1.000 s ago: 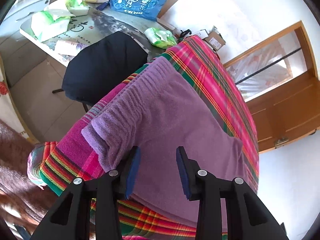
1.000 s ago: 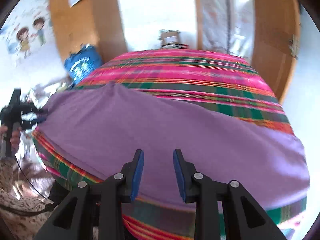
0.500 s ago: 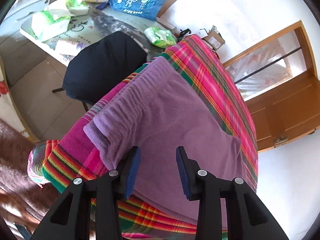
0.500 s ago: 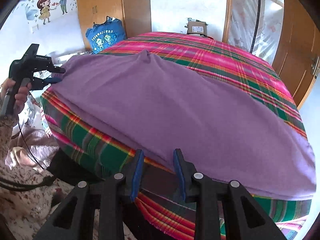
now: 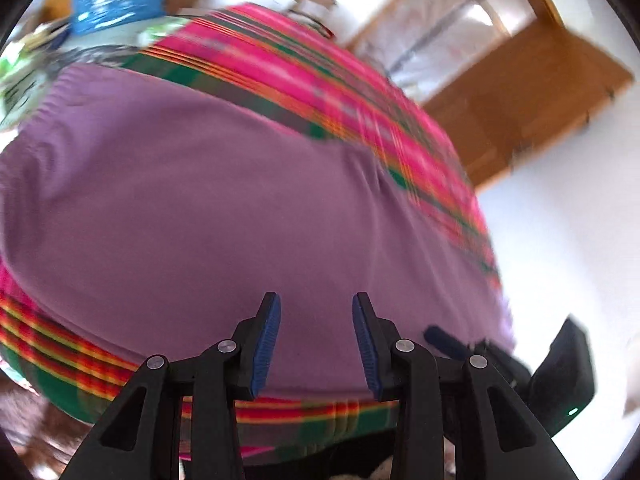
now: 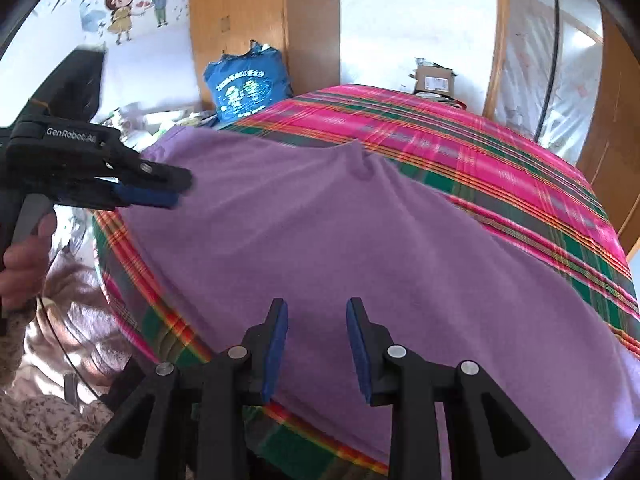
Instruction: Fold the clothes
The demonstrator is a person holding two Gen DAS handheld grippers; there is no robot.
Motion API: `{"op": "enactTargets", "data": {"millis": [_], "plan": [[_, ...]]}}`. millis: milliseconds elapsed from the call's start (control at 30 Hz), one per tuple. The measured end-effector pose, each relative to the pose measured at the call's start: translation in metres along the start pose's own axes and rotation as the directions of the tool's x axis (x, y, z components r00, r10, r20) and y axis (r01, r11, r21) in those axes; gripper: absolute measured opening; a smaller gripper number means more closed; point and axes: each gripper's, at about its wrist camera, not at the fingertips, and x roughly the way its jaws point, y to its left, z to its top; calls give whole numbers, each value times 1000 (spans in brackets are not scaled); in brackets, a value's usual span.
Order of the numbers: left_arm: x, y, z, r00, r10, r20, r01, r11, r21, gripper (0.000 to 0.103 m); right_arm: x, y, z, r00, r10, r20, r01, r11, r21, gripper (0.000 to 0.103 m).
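Purple garment point(image 6: 340, 248) lies spread flat on the plaid bedcover point(image 6: 500, 168), directly ahead of and under both claws; I judge it soft, light, limp, so I'd pinch a near hem corner. Left gripper point(image 5: 316, 350) and right gripper point(image 6: 317, 354) both part-open, empty.

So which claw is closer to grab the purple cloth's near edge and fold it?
Probably the right claw: open, sitting just above the purple cloth at its near edge. The left claw hovers over the far corner.
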Motion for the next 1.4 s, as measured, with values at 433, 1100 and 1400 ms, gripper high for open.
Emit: {"op": "enactTargets", "data": {"millis": [433,1100,1400], "plan": [[0,4,-34,999,-2,-42,5,998,70,39,-13,15,-30,1000,26,-13,-26,1000,-6,32],[35,-69,-27,988,-90,-124,114,973,202,39,-37,-70,-51,988,-156,-21,156,964,215,32],[54,-94,-22,984,-84,-158,124,957,264,39,-80,-90,-87,985,-171,39,152,942,299,31]]}}
